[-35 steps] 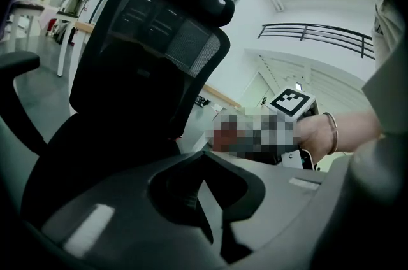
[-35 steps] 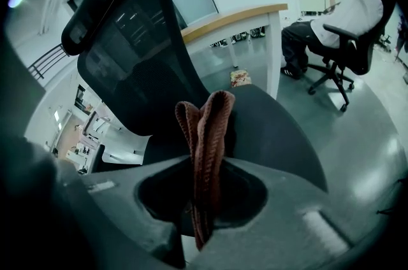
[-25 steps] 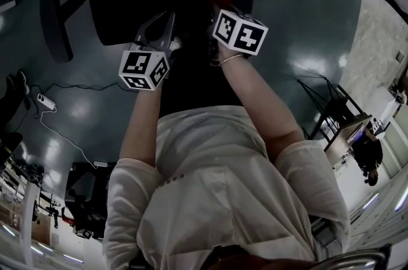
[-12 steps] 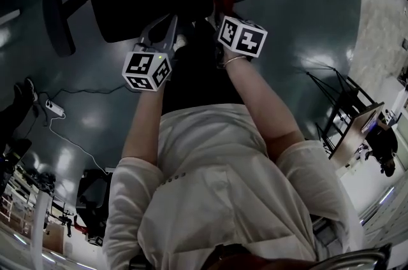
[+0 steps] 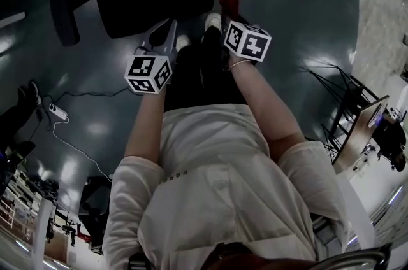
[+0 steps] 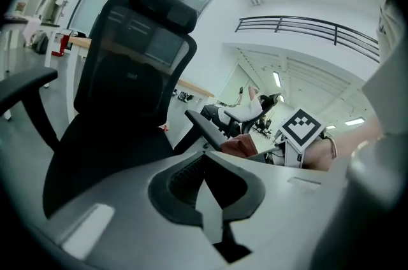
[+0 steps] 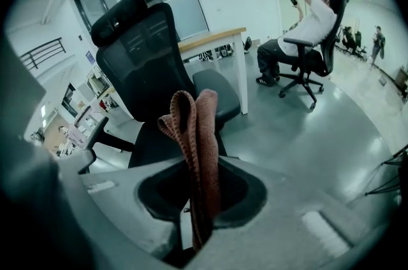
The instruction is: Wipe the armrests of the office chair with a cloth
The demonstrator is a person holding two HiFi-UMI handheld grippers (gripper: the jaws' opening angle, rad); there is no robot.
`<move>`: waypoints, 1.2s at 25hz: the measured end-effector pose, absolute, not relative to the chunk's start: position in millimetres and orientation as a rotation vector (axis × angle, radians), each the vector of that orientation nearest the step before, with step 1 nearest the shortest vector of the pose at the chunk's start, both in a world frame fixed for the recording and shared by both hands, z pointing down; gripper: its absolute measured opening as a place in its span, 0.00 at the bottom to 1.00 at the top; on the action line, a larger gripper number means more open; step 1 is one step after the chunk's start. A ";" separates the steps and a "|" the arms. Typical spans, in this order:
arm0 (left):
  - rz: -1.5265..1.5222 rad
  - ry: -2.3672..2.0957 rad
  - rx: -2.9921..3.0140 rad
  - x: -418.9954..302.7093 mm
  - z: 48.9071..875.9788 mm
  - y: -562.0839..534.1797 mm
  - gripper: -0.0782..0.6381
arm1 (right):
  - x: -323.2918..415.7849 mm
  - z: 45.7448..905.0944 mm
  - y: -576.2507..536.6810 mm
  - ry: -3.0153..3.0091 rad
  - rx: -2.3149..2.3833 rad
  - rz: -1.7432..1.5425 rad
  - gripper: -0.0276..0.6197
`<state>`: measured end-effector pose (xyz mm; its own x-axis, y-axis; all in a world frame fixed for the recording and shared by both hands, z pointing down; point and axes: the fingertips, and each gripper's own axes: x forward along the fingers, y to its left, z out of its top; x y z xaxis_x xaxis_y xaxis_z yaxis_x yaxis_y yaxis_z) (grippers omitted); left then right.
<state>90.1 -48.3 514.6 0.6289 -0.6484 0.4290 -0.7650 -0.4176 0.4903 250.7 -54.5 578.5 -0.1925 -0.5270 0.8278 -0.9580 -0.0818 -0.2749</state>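
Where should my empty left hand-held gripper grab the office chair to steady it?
Probably the armrest on your left: it is a narrow, flat bar sticking out with open space around it. Open the left hand-held gripper, whose jaws are together, then come down from above and close across the bar's width. The right hand-held gripper holds the cloth.

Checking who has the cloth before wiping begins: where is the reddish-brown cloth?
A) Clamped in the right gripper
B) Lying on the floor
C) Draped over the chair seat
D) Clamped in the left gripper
A: the right gripper view shows the right gripper with its fingers closed on the cloth, which stands up between them. The left gripper has nothing in it.
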 end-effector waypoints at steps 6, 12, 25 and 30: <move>0.152 -1.142 2.209 82.0 459.6 -32.6 0.13 | 246.6 503.1 -34.7 -1.969 1.584 0.989 0.12; -0.004 -1.223 2.320 80.4 377.3 -10.7 0.13 | 223.3 424.3 -1.8 -2.249 1.491 0.874 0.12; -0.037 -1.546 2.354 117.8 298.1 164.2 0.13 | 257.9 336.0 135.0 -2.573 1.289 0.468 0.12; 0.019 -1.565 2.340 132.5 298.8 244.4 0.13 | 272.6 341.4 209.5 -2.570 1.243 0.422 0.12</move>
<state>132.5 244.4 298.8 0.3983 -0.8976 0.1892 -0.9019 -0.3455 0.2593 272.6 209.5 341.4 -0.6022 -0.7177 0.3495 -0.7918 0.5928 -0.1470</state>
